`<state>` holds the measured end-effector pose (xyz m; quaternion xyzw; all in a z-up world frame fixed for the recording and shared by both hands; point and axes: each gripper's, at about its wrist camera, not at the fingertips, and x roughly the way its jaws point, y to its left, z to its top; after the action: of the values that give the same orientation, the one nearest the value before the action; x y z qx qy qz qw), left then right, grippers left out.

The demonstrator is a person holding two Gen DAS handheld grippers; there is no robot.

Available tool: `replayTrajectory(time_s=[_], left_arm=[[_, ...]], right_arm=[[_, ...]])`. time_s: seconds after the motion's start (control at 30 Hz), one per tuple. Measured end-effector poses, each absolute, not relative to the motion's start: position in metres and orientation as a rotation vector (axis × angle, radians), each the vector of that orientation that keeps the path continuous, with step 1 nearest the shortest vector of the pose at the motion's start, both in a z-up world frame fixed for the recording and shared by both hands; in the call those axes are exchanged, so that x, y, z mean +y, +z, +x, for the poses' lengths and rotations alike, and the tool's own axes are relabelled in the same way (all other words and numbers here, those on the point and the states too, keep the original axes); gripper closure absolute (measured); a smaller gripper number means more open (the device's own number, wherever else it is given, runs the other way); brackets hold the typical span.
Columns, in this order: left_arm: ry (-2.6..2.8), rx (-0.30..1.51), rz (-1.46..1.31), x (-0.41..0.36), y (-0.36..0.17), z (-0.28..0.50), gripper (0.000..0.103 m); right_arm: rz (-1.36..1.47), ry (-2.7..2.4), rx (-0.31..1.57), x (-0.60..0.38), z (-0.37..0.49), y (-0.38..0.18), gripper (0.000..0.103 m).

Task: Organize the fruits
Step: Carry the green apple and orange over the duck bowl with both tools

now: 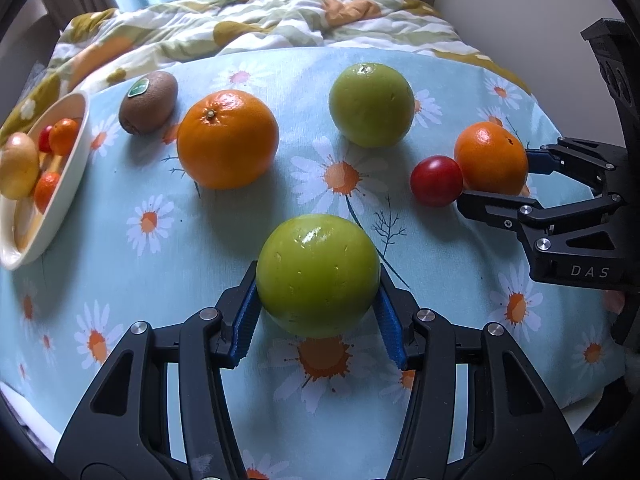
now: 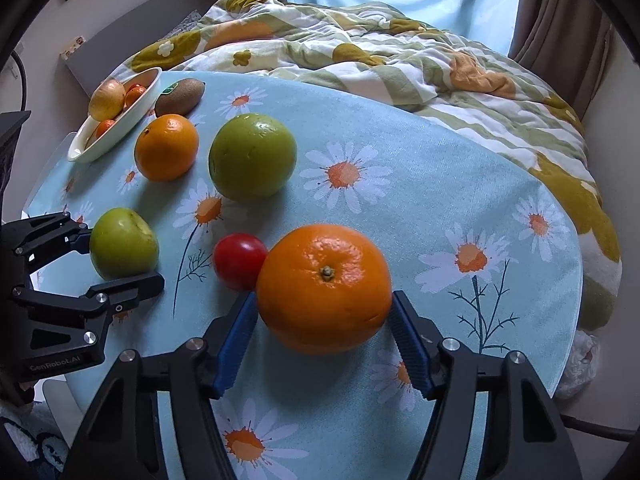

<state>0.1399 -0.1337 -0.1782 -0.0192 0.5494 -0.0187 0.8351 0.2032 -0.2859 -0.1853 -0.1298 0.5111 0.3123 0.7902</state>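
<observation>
My left gripper (image 1: 318, 280) is shut on a green apple (image 1: 318, 276), its blue pads touching both sides; the apple also shows in the right wrist view (image 2: 123, 242). My right gripper (image 2: 324, 300) is shut on an orange (image 2: 324, 288), seen from the left wrist view (image 1: 491, 159) too. A small red tomato (image 2: 239, 261) touches that orange. A second green apple (image 1: 371, 105), a second orange (image 1: 227, 139) and a kiwi (image 1: 149, 102) lie on the daisy-print tablecloth (image 1: 160, 220).
A white oval bowl (image 1: 56, 204) at the far left holds a pale yellow fruit, small oranges and a red tomato. A rumpled flowered quilt (image 2: 400, 64) lies beyond the table. The table's right edge (image 2: 576, 280) is near my right gripper.
</observation>
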Motion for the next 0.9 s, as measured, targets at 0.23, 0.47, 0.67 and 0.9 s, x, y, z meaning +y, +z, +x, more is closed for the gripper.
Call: replayTrajectory(time_s=[0.23,0.47,0.67,0.9], left_arm=[[-0.047,1.177,-0.046,-0.133,-0.177,0.136,0.045],[-0.062,1.151,-0.059,-0.128,-0.169,0.133,0.045],[-0.073,1.119,-0.070,-0.119,-0.152,0.128,0.045],[-0.084,1.065,-0.070,-0.099,-0.124,0.122,0.045]], right_arm=[[-0.277,0.668,1.091,-0.285,0.204,-0.184,0.049],[-0.255,0.633,1.083,-0.288,0.201,-0.177,0.049],[-0.228,0.587,1.082,-0.291,0.193,-0.164,0.049],[-0.186,0.546,1.059,-0.285,0.179,-0.135,0.049]])
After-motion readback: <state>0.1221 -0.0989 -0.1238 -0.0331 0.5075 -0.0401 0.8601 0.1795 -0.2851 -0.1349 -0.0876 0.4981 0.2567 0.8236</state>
